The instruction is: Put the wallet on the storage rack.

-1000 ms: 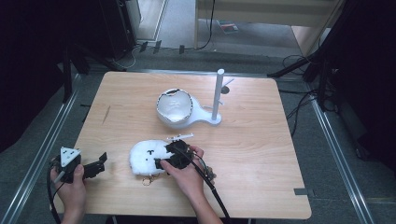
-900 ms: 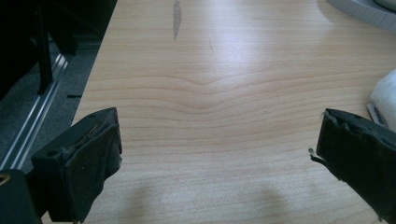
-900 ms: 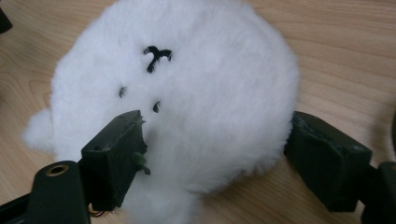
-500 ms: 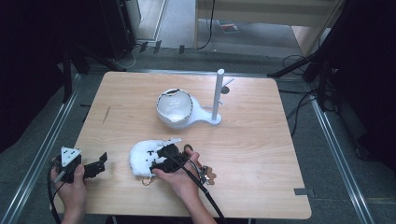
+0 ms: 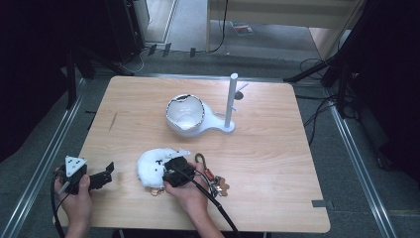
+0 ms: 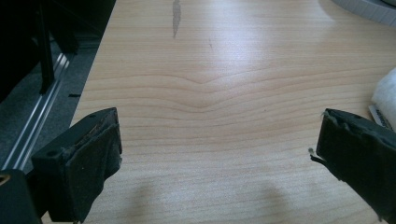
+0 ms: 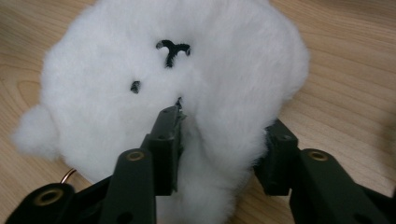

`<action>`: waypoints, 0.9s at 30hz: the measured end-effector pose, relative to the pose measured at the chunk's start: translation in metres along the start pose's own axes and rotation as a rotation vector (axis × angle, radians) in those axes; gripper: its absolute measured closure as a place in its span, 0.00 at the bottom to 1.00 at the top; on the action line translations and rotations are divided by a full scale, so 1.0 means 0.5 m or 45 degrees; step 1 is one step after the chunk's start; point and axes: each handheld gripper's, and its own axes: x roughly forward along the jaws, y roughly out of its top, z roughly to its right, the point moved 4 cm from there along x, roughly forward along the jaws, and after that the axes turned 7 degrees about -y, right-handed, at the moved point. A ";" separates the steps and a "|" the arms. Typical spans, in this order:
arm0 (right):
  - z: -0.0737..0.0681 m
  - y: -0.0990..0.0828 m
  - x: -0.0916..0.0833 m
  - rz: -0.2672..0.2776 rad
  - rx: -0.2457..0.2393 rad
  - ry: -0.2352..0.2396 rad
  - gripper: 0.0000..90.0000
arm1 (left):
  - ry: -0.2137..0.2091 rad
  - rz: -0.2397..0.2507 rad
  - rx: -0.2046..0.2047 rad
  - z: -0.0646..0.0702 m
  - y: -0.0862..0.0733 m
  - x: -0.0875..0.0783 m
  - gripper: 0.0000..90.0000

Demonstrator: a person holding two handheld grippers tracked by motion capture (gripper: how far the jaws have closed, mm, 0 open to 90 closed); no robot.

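White plush toy [image 7: 177, 79] lies flat (face up), pinched by the just-closing right gripper [image 7: 219, 149]; left gripper [image 6: 219, 154] gapes.

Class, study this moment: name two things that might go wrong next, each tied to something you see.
1. The right gripper has just closed its jaws on one fluffy edge of the white plush toy; the fur may slip free when lifted.
2. The keyring cluster beside it could snag on the gripper's cable and drag along.

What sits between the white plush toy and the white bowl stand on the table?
Nothing visible. Bare wood lies between the white plush toy, pinched by the right claw, and the white bowl stand; the key bunch lies off to the side.
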 end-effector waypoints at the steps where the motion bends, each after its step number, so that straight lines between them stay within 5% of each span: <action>1: 0.000 0.000 0.000 0.000 0.000 0.000 0.71 | -0.001 0.001 -0.002 0.000 0.000 0.000 0.01; 6: 0.004 0.000 -0.001 0.051 -0.028 0.007 0.85 | 0.000 0.000 -0.002 0.000 0.000 0.000 0.01; 10: 0.003 -0.003 -0.001 0.092 -0.064 0.001 0.86 | -0.001 0.004 -0.004 -0.001 0.000 0.001 0.01; 27: 0.014 0.010 -0.052 0.154 0.054 0.105 0.88 | 0.000 0.000 -0.011 -0.002 0.000 0.000 0.01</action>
